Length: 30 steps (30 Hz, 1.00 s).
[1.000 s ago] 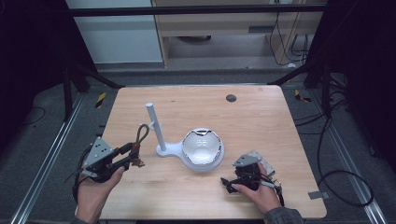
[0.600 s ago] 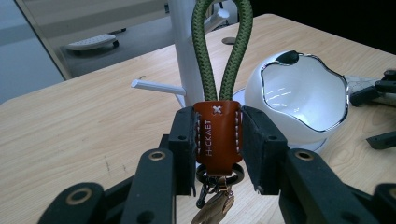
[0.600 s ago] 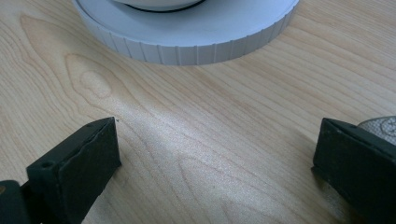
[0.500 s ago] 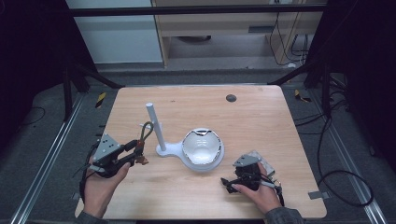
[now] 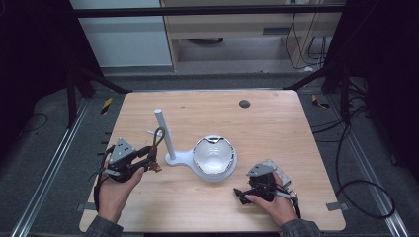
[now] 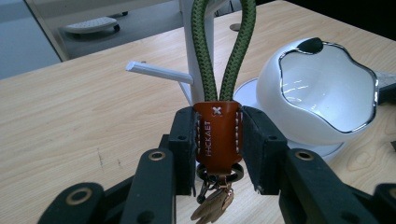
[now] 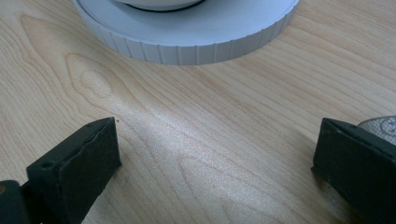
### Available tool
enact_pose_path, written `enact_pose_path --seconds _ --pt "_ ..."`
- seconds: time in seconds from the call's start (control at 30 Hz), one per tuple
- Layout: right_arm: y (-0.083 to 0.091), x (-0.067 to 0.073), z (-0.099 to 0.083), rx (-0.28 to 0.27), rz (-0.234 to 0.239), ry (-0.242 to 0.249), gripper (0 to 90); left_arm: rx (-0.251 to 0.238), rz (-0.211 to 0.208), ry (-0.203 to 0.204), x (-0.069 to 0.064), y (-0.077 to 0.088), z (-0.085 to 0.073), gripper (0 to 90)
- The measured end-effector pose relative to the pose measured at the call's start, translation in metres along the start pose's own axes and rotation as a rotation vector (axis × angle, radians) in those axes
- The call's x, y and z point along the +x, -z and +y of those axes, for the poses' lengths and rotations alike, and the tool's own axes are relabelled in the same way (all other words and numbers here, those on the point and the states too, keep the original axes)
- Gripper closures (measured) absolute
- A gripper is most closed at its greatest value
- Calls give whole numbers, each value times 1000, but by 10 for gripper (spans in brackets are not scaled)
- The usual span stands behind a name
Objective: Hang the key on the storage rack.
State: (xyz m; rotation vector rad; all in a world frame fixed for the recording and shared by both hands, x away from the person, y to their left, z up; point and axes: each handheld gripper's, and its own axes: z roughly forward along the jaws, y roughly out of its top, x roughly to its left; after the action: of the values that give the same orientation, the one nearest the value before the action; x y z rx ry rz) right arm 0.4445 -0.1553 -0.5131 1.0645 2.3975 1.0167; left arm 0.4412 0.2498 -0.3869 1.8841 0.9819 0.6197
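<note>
Keyring with a brown leather tab [image 6: 217,135] and a green braided cord loop [image 6: 223,51], clamped by the tab between the two black pads of the left gripper [image 6: 217,144]; cord loop rising straight up out of the jaws, a small bunch of brass-coloured keys [image 6: 212,205] hanging below the tab; in the high view the same left gripper [image 5: 148,159] sits low over the near-left part of the light wooden table [image 5: 276,123], held in the person's left hand [image 5: 114,190], the loop [image 5: 158,136] standing above its tips. White stand with an upright post [image 5: 164,132] and a thin side peg [image 6: 159,72], just ahead of the left gripper; loop close beside the post, whether touching it cannot be told; peg to the left of the loop in the left gripper view. White rounded bowl with a chrome rim [image 5: 213,157], on the same white base, ahead and to the right of the left gripper, between the two grippers. Right gripper [image 5: 247,193], resting on the table at the near right in the person's right hand [image 5: 276,207]; jaws standing wide apart with bare wood between them; ribbed edge of the white round base [image 7: 187,44] just ahead of its tips. Small dark round disc [image 5: 244,103], at the far side of the table, well away from both grippers.
</note>
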Motion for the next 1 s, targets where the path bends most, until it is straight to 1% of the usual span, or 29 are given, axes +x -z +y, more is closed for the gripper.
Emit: enact_pose_path --seconds 0.2,0.3,0.33,0.37,0.4,0.47,0.57,0.73,0.87,1.0 --pt "0 0 0 -2 1 0 5 16 2 15 2 -11 -1 658" --pt "0 0 0 0 1 1 5 13 -2 20 2 -15 -2 660" --pt "0 0 0 0 0 1 5 10 1 23 2 -15 -2 699" --pt "0 0 0 0 1 1 5 4 -2 26 2 -16 -2 715" --pt "0 0 0 0 1 1 5 1 -4 27 2 -16 -1 714" --pt "0 0 0 0 0 1 5 11 -4 24 3 -17 -2 696" --pt "0 0 0 0 2 2 5 24 -7 29 3 -20 -6 676" --pt "0 0 0 -2 0 0 5 23 -14 41 4 -21 -13 661" --pt "0 1 0 -2 -3 -5 5 26 -13 46 7 -23 -19 653" --pt "1 1 0 1 -7 -5 6 21 -7 72 16 -28 -30 652"
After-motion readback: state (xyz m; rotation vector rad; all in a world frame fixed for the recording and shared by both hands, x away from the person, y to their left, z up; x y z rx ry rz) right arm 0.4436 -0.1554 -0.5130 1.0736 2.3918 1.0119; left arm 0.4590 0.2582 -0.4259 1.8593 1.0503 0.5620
